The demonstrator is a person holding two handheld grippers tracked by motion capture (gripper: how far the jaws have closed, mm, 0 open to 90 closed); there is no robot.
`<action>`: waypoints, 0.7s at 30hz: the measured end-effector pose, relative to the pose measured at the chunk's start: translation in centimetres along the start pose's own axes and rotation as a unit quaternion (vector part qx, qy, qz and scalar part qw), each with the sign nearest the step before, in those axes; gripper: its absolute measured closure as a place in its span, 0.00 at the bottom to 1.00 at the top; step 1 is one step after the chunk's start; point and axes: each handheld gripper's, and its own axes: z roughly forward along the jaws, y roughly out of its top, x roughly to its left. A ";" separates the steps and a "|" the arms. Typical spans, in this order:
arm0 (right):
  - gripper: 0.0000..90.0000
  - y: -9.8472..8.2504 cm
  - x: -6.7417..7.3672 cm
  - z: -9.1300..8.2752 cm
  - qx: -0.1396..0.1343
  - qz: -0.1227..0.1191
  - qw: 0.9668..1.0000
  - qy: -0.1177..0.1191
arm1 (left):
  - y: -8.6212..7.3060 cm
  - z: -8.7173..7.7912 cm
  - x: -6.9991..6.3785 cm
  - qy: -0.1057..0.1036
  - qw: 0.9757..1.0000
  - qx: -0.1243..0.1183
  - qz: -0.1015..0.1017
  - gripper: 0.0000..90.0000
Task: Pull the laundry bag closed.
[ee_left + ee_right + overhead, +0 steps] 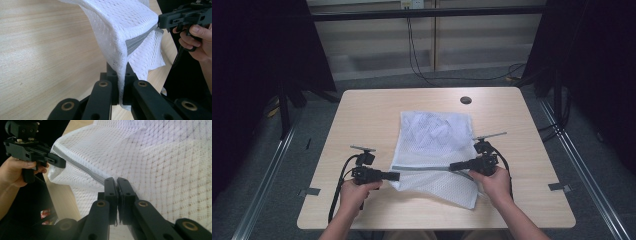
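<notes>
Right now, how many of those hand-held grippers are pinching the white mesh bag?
2. The left hand-held gripper is shut on the mesh bag at its near left corner; the right hand-held gripper is shut on its grey zipper farther right.

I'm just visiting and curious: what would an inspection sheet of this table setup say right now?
Surface: pale wooden table, round dark hole near the far edge.
Job's things: white mesh bag with a grey zipper, something white inside.
Clutter: nothing seen.
Grippers: left gripper shut on the mesh bag at the zipper's left end; right gripper shut on the bag at the zipper's right end, zipper stretched between them.
Cables: black cable trails from the left gripper; more cables on the floor beyond.
Surroundings: dark curtains either side, grey floor.
</notes>
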 end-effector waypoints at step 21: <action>0.97 -0.4 -0.6 -1.0 0.000 0.004 1.000 -0.007 | 0.0 -0.1 0.1 -0.001 1.000 -0.002 -0.005 0.99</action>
